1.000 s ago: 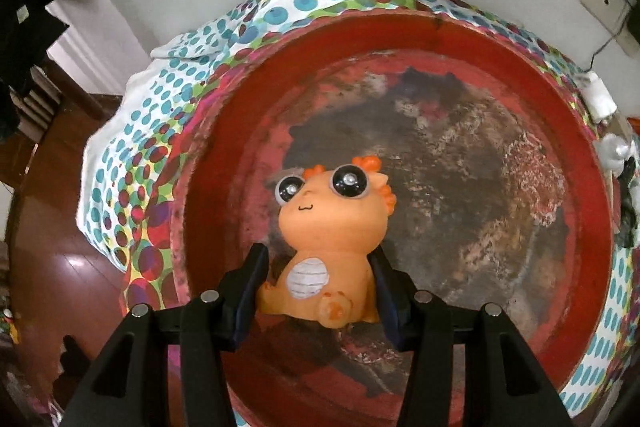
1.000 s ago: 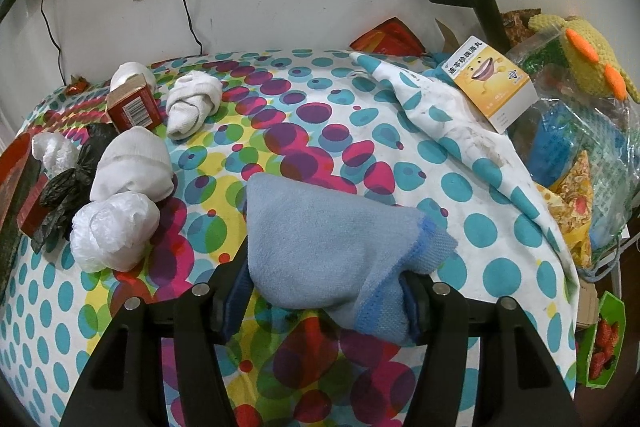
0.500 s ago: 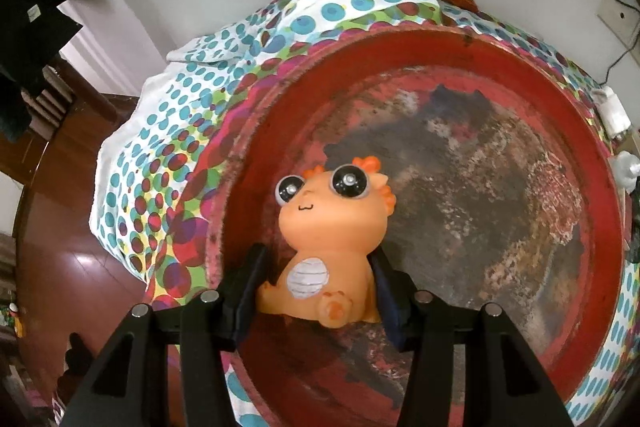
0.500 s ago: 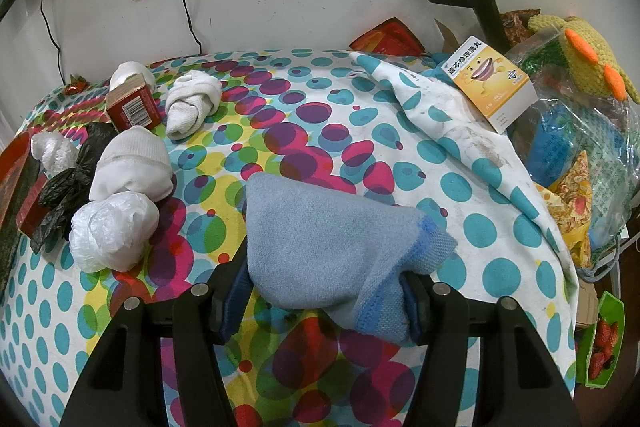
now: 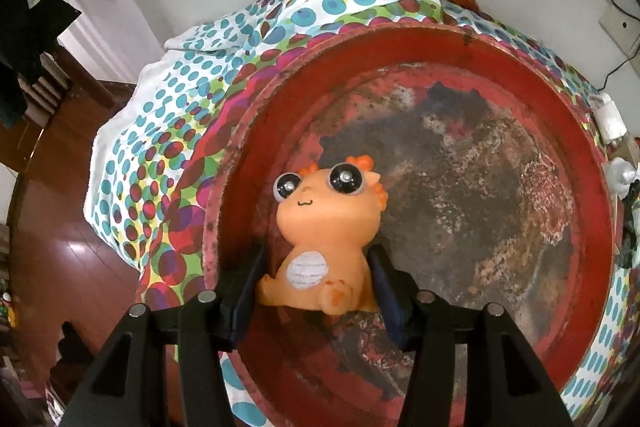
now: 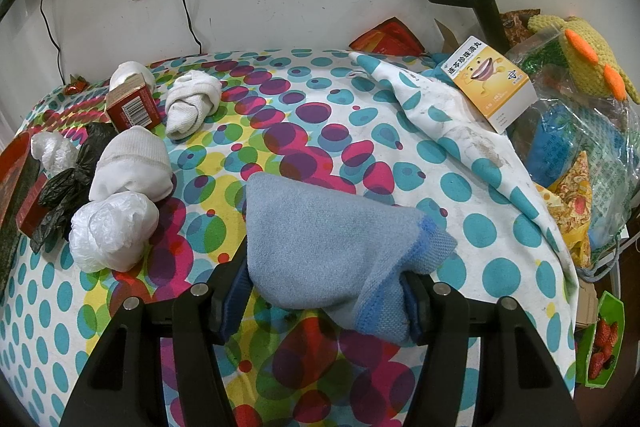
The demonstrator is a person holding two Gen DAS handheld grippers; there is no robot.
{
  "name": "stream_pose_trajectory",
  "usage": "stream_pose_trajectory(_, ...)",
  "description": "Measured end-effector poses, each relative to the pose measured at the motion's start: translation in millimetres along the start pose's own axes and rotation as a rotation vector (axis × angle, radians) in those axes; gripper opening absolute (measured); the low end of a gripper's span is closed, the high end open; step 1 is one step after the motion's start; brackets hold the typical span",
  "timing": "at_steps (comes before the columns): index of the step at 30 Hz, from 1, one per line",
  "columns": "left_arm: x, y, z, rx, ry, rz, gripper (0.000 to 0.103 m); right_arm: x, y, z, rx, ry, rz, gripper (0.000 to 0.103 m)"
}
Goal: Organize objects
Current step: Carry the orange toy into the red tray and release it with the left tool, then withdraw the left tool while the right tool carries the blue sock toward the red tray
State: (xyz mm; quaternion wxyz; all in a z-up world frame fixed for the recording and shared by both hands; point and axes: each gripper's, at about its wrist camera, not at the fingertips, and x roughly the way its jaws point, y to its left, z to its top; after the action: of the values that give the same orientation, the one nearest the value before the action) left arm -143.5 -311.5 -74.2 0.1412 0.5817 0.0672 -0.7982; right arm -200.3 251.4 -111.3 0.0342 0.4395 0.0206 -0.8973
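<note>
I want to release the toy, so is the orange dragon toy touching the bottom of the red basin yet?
Cannot tell. The left wrist view shows the orange dragon toy between the left gripper pads over the red basin, but no plain contact or gap underneath.

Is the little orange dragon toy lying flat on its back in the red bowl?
No, the orange dragon toy sits upright between the left gripper fingers, its big eyes facing the camera, over the red bowl.

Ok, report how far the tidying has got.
Done: nothing lies loose in the red tray. In hand: left gripper holds the orange toy over it; right gripper holds the blue cloth. Left: socks, bags and red box on the tablecloth.
</note>
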Motion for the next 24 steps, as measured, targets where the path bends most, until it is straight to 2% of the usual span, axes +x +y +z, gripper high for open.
stream_pose_trajectory(13, -30.6, -15.9, -15.3, 0.061, -0.033, -0.006, 0.054, 0.2, -0.3, 0.2, -0.001, 0.0, 0.0, 0.059)
stream_pose_trajectory(24, -50.2, -33.0, -61.3, 0.1, -0.065, -0.033, 0.054, 1.2, -0.7, -0.2, -0.006, 0.0, 0.001, 0.059)
